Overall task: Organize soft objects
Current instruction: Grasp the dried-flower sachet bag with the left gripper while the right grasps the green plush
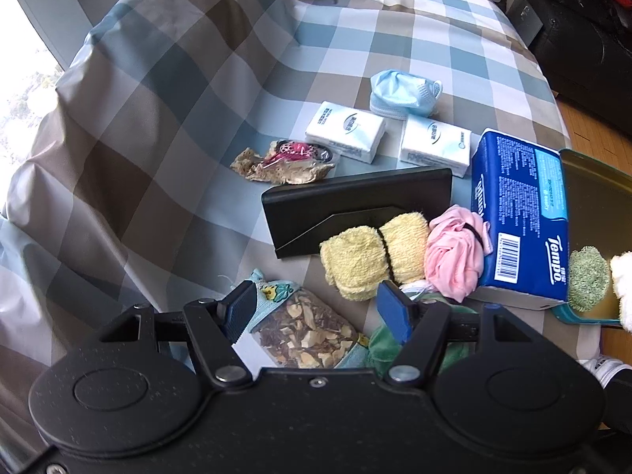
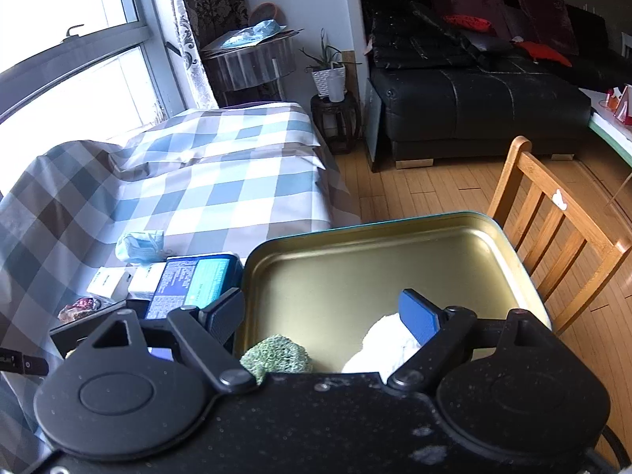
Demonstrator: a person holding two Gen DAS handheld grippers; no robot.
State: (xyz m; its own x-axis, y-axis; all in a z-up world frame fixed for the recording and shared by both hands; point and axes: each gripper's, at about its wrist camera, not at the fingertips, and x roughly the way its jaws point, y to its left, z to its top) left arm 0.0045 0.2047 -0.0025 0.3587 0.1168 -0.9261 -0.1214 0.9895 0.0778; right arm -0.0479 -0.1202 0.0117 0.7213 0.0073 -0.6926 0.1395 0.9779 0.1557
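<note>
My left gripper (image 1: pixel 318 308) is open above a sachet of dried bits (image 1: pixel 306 331) and a green cloth (image 1: pixel 381 345), holding nothing. Ahead lie a rolled yellow towel (image 1: pixel 373 256), a pink cloth (image 1: pixel 456 251), two white tissue packs (image 1: pixel 345 130), a blue face mask (image 1: pixel 403 91) and a blue Tempo tissue pack (image 1: pixel 521 213). My right gripper (image 2: pixel 324 320) is open over a gold tin tray (image 2: pixel 375 268) that holds a green scrubber (image 2: pixel 276 357) and a white cloth (image 2: pixel 389 341).
A black holder (image 1: pixel 355 205) stands on the checked cover (image 1: pixel 197 98), with a beige lace piece and pink item (image 1: pixel 282 162) to its left. A wooden chair (image 2: pixel 553 233) stands right of the tray. A black sofa (image 2: pixel 474 98) is at the back.
</note>
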